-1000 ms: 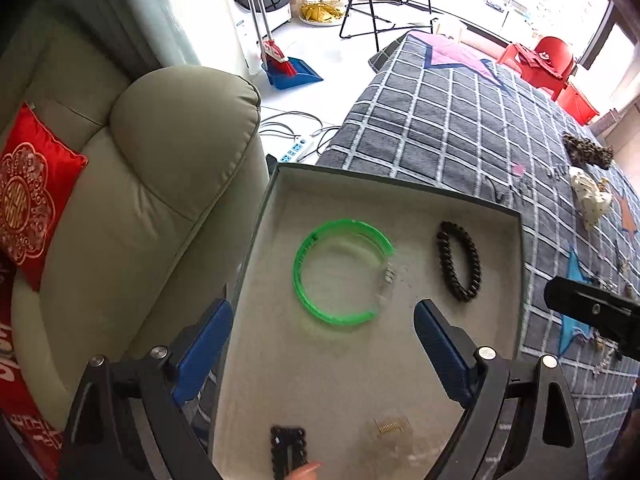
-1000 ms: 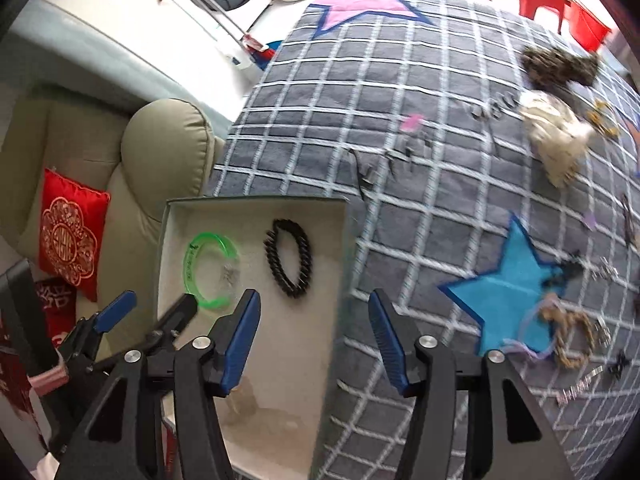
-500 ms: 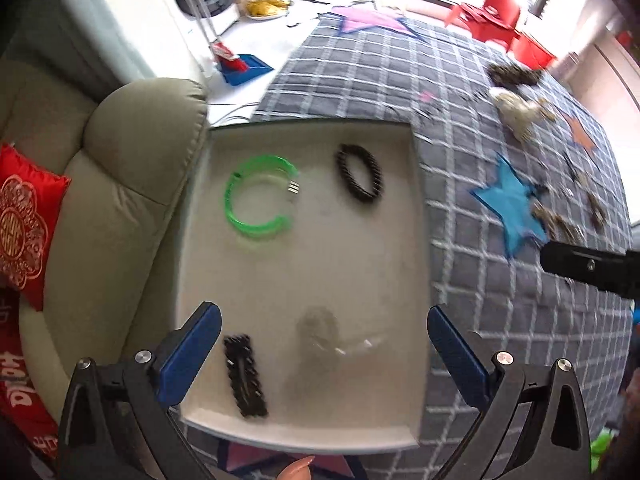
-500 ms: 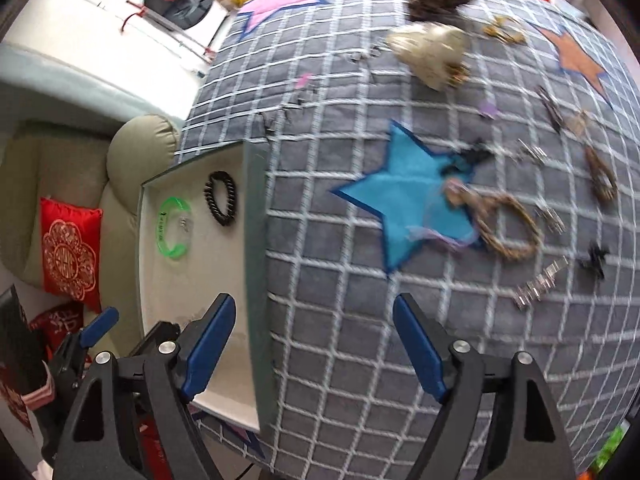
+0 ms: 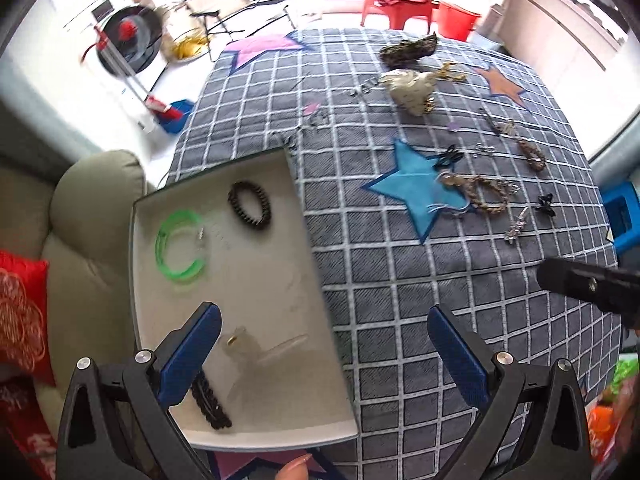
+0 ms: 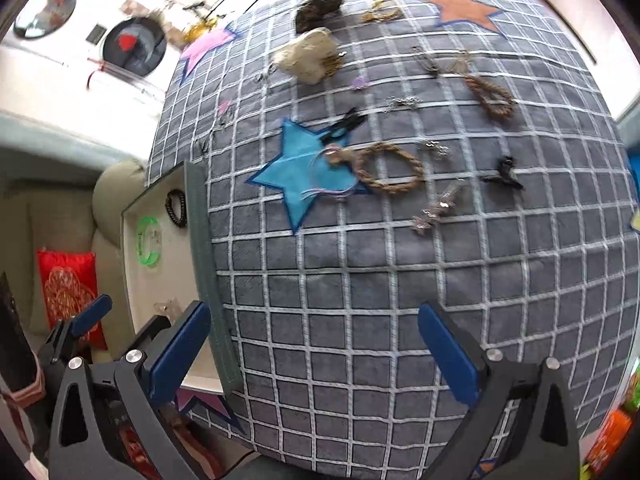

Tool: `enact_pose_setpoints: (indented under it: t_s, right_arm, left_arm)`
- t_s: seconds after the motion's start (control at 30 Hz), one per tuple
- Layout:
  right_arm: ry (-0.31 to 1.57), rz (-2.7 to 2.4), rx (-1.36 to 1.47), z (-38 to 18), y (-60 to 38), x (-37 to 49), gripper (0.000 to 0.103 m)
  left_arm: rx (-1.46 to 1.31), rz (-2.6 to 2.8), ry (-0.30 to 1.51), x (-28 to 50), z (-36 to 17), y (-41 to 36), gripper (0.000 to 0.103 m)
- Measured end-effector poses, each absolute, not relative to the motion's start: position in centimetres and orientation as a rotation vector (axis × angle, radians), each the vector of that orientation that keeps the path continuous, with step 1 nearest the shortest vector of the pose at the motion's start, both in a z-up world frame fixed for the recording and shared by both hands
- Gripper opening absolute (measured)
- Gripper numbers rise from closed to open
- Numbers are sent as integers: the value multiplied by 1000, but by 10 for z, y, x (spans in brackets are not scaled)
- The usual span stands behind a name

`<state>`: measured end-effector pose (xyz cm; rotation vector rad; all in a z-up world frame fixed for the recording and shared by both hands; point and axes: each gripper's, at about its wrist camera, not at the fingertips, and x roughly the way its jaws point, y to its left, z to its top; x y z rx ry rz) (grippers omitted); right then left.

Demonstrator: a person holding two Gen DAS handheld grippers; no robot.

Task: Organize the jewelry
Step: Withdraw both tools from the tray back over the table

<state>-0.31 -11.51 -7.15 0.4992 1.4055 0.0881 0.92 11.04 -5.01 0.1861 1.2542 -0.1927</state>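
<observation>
A shallow white tray (image 5: pixel 280 264) sits at the left edge of the grey checked cloth (image 5: pixel 400 280). In it lie a green bangle (image 5: pixel 180 246), a black bead bracelet (image 5: pixel 250 204), a black hair clip (image 5: pixel 210 400) and a small clear piece (image 5: pixel 240 340). My left gripper (image 5: pixel 320 356) is open and empty above the tray's near right edge. My right gripper (image 6: pixel 314 350) is open and empty over bare cloth, right of the tray (image 6: pixel 200 240). Loose jewelry lies on the cloth: a braided rope bracelet (image 6: pixel 390 168), a silver clip (image 6: pixel 436 210), a black clip (image 6: pixel 504 174).
A beige pouch (image 6: pixel 310 54), a dark leopard pouch (image 6: pixel 320 4) and another rope bracelet (image 6: pixel 490 96) lie farther back. A beige sofa (image 5: pixel 88 216) with a red cushion (image 5: pixel 20 312) stands left of the tray. The right gripper's body (image 5: pixel 588 284) shows at the right of the left wrist view.
Both grippers have swung to the right, away from the tray and toward the loose jewelry on the cloth. Both stay open and empty.
</observation>
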Motion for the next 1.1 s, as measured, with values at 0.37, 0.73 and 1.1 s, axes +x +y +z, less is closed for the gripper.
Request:
enact_pose_setpoints:
  t_s: [0.37, 0.73, 1.1]
  right_arm:
    - [1445, -102, 574, -75, -166, -42, 103]
    - [1448, -191, 586, -91, -210, -48, 103]
    - [1467, -148, 516, -110, -247, -11, 103]
  left_arm:
    - [205, -313, 1302, 12, -62, 84, 103]
    - [211, -284, 1333, 23, -74, 60, 103]
    - [122, -207, 1361, 47, -83, 33, 99]
